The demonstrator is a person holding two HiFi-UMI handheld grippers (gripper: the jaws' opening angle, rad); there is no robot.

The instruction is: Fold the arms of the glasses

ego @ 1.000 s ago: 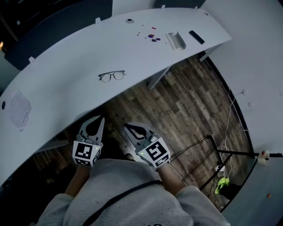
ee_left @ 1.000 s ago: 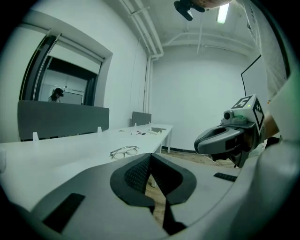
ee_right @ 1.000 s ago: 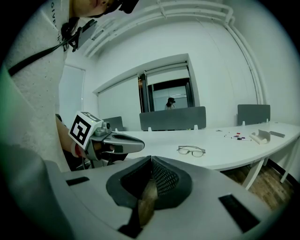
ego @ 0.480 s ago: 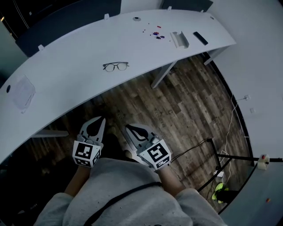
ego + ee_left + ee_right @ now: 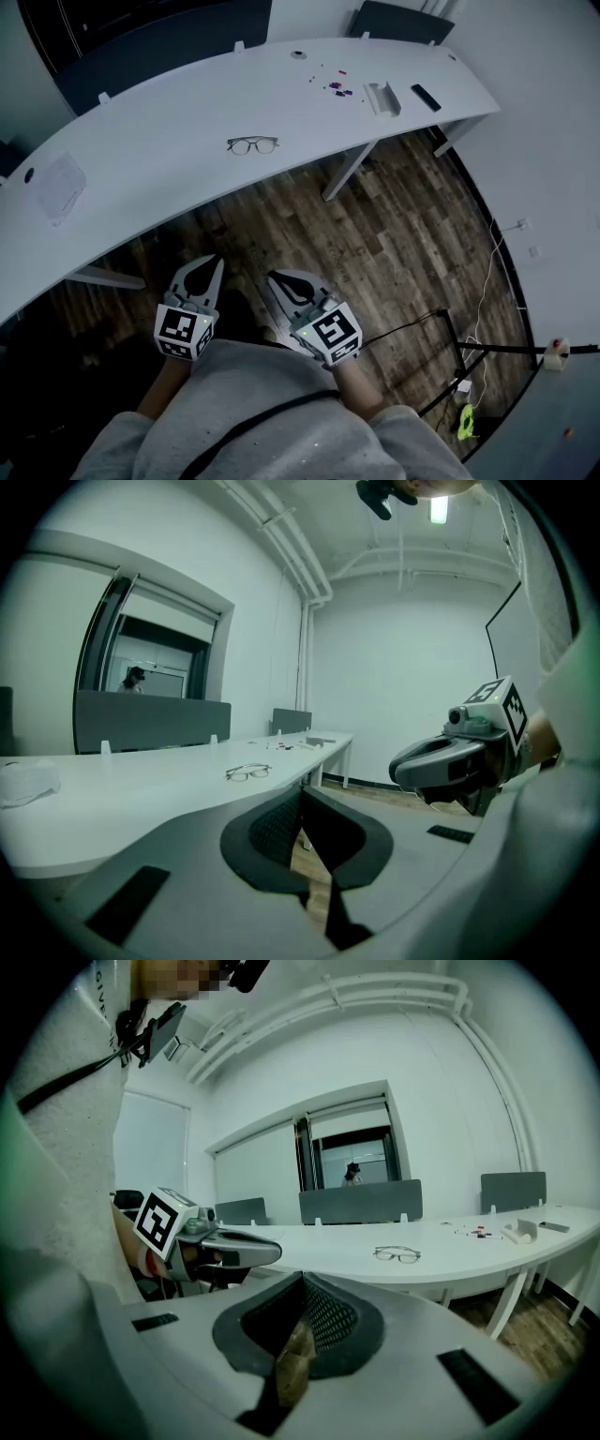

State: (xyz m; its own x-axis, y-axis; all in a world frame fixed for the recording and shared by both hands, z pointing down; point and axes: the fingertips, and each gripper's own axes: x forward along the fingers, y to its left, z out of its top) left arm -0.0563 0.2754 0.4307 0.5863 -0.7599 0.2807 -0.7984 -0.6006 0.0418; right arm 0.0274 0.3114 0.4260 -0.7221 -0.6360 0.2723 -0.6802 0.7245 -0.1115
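A pair of thin-framed glasses [image 5: 252,145] lies with its arms spread on the long curved white table [image 5: 169,169], also seen as glasses [image 5: 247,772] in the left gripper view and glasses [image 5: 397,1254] in the right gripper view. Both grippers hang close to my body over the wooden floor, well short of the table. The left gripper [image 5: 205,265] is shut and empty. The right gripper [image 5: 277,278] is shut and empty too. Each gripper shows in the other's view: right gripper [image 5: 412,761], left gripper [image 5: 267,1251].
Further right on the table lie small coloured bits [image 5: 336,86], a white holder [image 5: 382,97] and a dark flat object [image 5: 427,97]. A clear bag [image 5: 58,186] lies at the left end. Table legs [image 5: 349,171] stand beneath. Cables and a stand [image 5: 469,356] sit on the floor at right.
The table and glasses have slid away in the head view, so more wooden floor lies between me and the table. Both grippers stay shut side by side.
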